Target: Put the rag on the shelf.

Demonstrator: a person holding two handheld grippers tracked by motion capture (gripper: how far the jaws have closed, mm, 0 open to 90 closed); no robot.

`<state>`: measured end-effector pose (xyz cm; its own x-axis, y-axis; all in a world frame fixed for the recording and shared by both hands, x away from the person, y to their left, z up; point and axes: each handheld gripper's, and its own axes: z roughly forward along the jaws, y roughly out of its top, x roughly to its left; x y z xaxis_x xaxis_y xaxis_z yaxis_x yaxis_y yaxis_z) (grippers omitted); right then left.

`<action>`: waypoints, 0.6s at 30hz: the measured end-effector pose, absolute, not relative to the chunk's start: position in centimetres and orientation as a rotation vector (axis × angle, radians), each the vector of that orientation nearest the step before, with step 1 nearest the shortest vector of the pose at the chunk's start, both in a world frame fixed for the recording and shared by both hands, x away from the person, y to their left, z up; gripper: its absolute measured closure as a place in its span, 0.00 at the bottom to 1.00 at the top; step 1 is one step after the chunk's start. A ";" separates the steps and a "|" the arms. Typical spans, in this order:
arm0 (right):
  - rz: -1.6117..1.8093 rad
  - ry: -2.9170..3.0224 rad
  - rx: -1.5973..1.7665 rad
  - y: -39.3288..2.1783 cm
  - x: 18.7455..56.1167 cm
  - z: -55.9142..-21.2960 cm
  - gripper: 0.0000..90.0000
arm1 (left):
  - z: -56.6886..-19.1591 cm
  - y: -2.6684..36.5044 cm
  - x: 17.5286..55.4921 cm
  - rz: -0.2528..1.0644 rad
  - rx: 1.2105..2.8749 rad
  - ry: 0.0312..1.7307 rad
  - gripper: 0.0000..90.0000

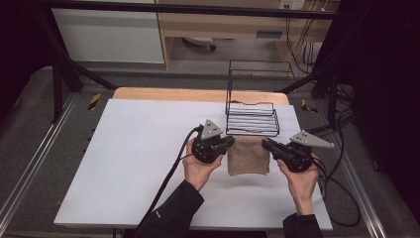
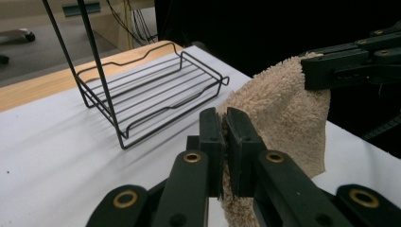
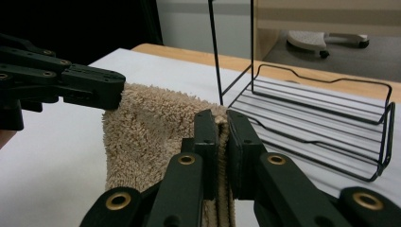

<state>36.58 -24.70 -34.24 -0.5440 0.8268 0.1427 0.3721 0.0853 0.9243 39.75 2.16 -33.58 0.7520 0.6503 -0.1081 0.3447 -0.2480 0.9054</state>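
The left gripper (image 1: 231, 143) is seen in the high view at the left upper corner of a beige towel (image 1: 248, 156); it is carried by the person's left hand (image 1: 198, 166), and its jaws are clamped on the cloth; in the left gripper view the same gripper (image 2: 225, 124) is shown with its two black jaws pressed together on a fold of the towel (image 2: 283, 113), pile showing in the narrow seam between them. The towel is held stretched between the two grippers by its upper corners; its upper edge is lifted and the rest is seen hanging down toward the white worktop (image 1: 133, 163); whether the lower edge touches the worktop cannot be told. Just beyond both grippers, farther from the person, a black wire rack (image 1: 251, 119) is stood on the worktop, its tray close behind the towel's upper edge; in the left gripper view the rack (image 2: 151, 94) is seen ahead and to the left of the jaws; in the right gripper view the rack (image 3: 312, 113) is seen ahead and to the right of them. The right gripper (image 1: 265, 144) is carried by the right hand (image 1: 302, 181) at the towel's right upper corner; in its own view the right gripper (image 3: 222, 124) is likewise clenched on the towel (image 3: 146, 132), with the cloth pinched between the closed jaws; the left gripper (image 3: 106, 92) is seen across from it, biting the far corner.
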 end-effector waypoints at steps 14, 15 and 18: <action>1.485 1.878 1.131 -24.2 37.2 -31.3 0.93 | -30.4 2.6 40.7 0.399 1.794 0.747 0.95; 1.490 1.871 1.128 -24.1 37.3 -31.1 0.93 | -30.2 2.6 40.8 0.401 1.787 0.745 0.95; 1.492 1.854 1.115 -24.1 37.4 -30.4 0.93 | -29.5 2.6 41.0 0.419 1.774 0.740 0.95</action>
<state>37.40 -24.06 -30.38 -0.5344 0.8388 0.1040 0.2811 0.0603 0.9578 40.97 2.60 -29.51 0.7406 0.6670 -0.0806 0.2739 -0.1901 0.9428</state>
